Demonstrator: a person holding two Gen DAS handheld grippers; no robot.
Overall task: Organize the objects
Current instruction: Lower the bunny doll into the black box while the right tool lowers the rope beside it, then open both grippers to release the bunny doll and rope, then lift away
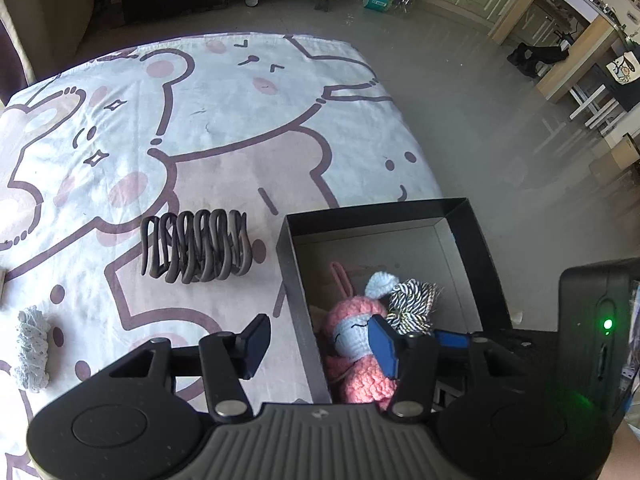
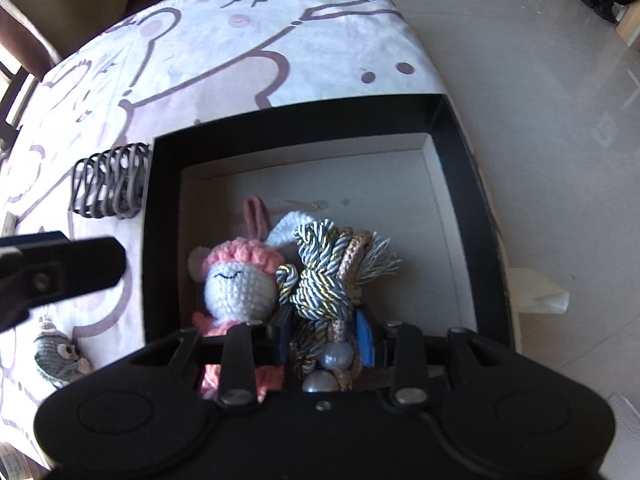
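Observation:
A black box [image 1: 292, 264] [image 2: 160, 200] stands at the table's right edge. In it lie a pink crochet doll [image 1: 352, 344] [image 2: 240, 280] and a black-and-white braided rope knot with tassel and pearls [image 1: 412, 304] [image 2: 320, 280]. My right gripper [image 2: 326, 330] is over the box, its fingers shut on the rope knot. My left gripper [image 1: 320, 344] is open and empty, straddling the box's left wall. A dark coiled wire holder [image 1: 196, 248] [image 2: 110, 180] stands on the cloth left of the box. A grey knitted piece [image 1: 32, 344] [image 2: 56, 356] lies at the near left.
A cartoon-bear cloth [image 1: 200, 120] covers the table. The table's right edge drops to a grey floor [image 1: 480, 120]. A white paper [image 2: 536, 292] lies beside the box on the right. Cabinets and furniture stand far behind.

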